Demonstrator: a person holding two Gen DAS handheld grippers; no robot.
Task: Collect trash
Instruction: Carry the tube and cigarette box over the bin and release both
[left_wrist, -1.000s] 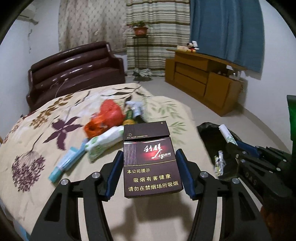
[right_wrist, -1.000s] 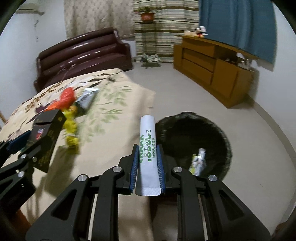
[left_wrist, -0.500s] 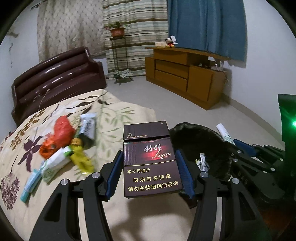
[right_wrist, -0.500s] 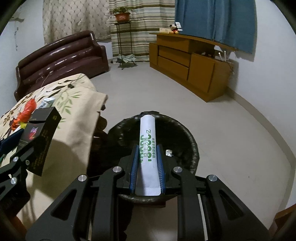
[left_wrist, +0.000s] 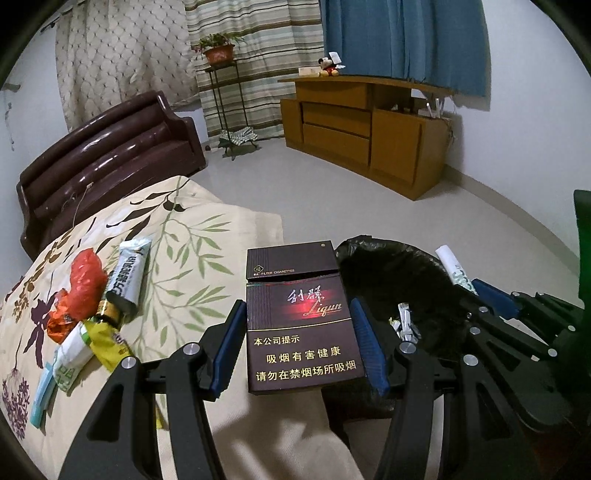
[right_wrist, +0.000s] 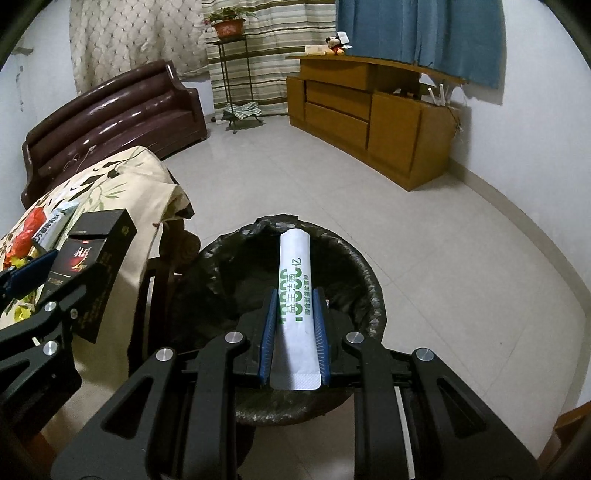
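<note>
My left tool (left_wrist: 299, 343) pinches cigarette box (left_wrist: 300, 321) by its sides, near bin (right_wrist: 295, 295); stiff, light card, holds fine. Right tool (right_wrist: 294, 328) clamps thin sachet (right_wrist: 295, 295) over bin; light, floppy, probably slick.

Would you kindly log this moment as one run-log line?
left gripper: shut on cigarette pack | right gripper: shut on white sachet, over bin | wrappers left on bed
</note>
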